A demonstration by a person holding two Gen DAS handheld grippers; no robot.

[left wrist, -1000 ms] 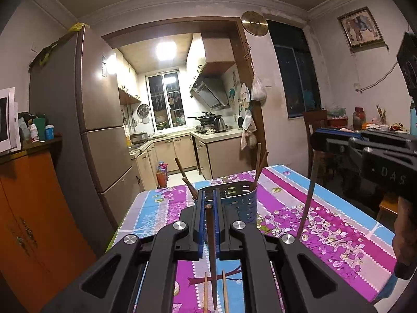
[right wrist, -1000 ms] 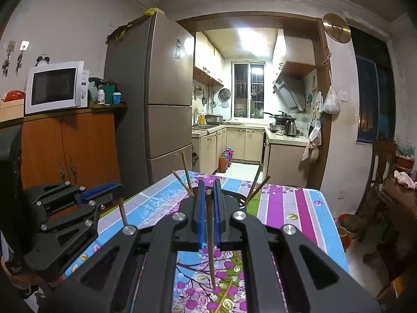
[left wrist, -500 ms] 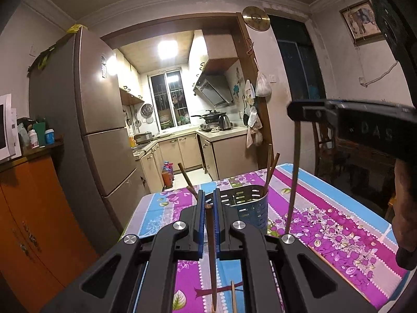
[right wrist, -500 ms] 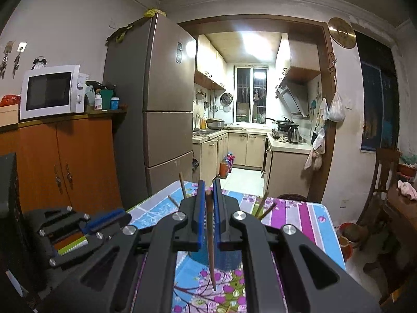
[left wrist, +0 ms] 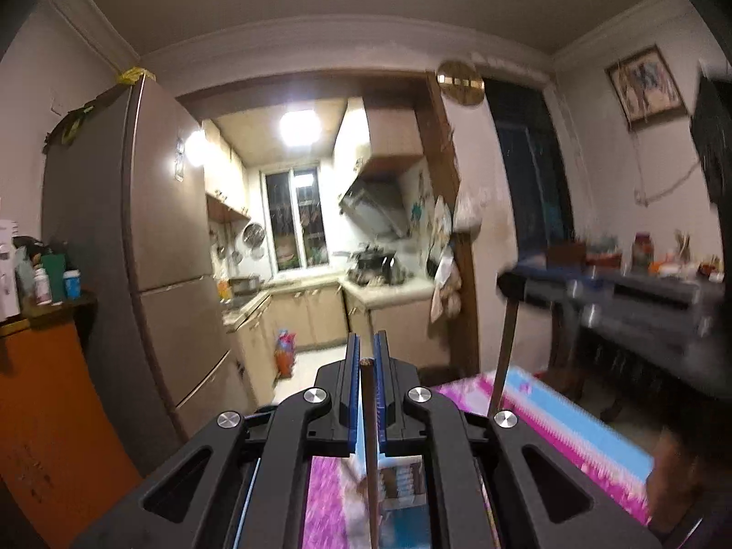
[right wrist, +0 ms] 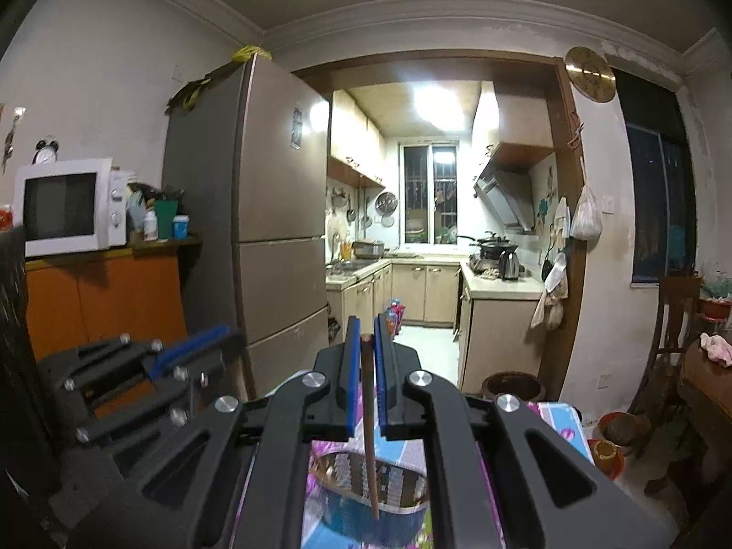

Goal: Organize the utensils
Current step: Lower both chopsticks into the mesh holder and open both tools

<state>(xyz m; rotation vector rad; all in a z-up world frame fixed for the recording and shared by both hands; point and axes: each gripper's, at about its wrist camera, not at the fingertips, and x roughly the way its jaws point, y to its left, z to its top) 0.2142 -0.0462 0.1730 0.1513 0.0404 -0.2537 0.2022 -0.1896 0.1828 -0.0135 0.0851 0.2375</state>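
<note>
Two chopsticks in transit: left hand-held gripper (left wrist: 364, 393) clamped on chopstick (left wrist: 371, 457), right hand-held gripper (right wrist: 363, 379) clamped on second chopstick (right wrist: 369, 434), tip over blue holder (right wrist: 366, 498) on near surface (left wrist: 572, 430). Neither dropped in yet.

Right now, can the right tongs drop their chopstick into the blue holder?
Probably yes: the right tongs hold the chopstick upright with its tip over the blue holder's open mouth, nothing between.

1. The left gripper (left wrist: 365, 400) sits higher than a second ago; less of the table (left wrist: 572, 430) shows.
2. The utensil holder (right wrist: 366, 498), earlier ahead of the fingers, now lies below them.
3. The right gripper (right wrist: 364, 377) has risen, its chopstick (right wrist: 369, 430) hanging over the holder.
</note>
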